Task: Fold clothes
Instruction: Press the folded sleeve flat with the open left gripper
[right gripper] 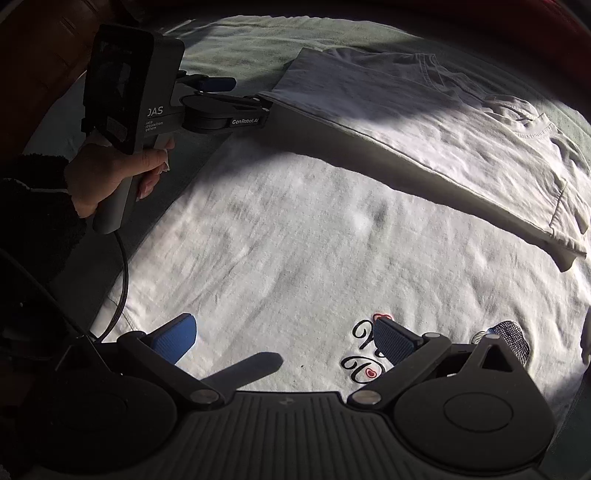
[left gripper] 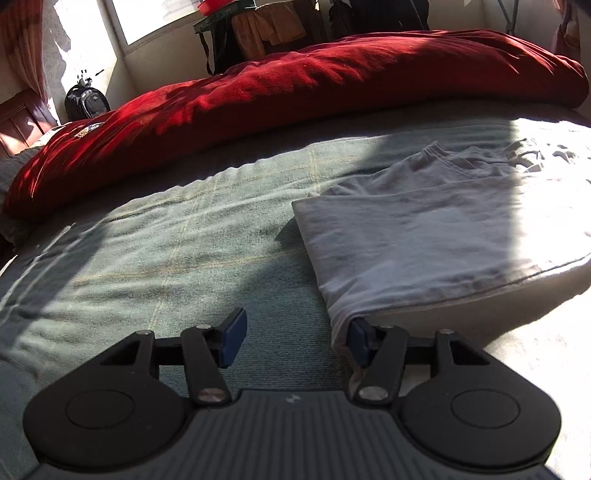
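Observation:
A white T-shirt lies spread on a green bed cover, with black script and red hearts printed on it. One side is folded over as a flat flap. My left gripper is open at the flap's near corner. The cloth edge rests against its right pad, and nothing is pinched between the pads. It also shows in the right wrist view as the left gripper, held in a hand. My right gripper hovers open over the printed part, with only the flat shirt below it.
A bulky red duvet runs along the far side of the bed. A black backpack stands on the floor by the bright window. A cable hangs from the left gripper's handle. Bare green cover stretches to the shirt's left.

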### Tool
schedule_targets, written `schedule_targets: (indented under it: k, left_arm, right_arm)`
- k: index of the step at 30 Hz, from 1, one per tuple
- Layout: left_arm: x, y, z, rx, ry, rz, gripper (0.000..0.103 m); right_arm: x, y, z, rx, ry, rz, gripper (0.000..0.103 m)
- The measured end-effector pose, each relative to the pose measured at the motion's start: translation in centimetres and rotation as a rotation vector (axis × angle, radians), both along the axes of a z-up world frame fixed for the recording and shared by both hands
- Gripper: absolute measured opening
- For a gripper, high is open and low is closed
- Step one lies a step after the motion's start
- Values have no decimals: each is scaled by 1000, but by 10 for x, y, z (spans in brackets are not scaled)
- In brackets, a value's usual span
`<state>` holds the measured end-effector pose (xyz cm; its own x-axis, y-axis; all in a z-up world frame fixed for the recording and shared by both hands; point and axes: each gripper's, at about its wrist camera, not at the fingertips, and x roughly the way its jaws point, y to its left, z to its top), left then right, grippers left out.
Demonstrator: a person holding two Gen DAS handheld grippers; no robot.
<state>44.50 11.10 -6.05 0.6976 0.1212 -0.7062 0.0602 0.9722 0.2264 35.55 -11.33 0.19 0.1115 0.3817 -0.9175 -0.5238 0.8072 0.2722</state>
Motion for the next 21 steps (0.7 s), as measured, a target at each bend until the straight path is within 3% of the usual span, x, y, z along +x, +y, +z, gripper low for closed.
schedule_targets:
  k: [7, 13, 18, 21]
  left_arm:
    - [-12, 15, 19, -87, 30, -26, 60]
    - [-1, 13, 55, -195, -78, -97, 59]
    - [25, -20, 38, -207, -34, -230, 59]
    - [25, -32, 14, -181, 50, -261, 59]
  right_arm:
    - [3, 11, 1, 1, -6, 9, 103]
    - [6, 9, 1, 0, -8, -6, 103]
    - [8, 9, -1, 5, -9, -21, 103]
    - [8, 7, -2, 7, -9, -26, 103]
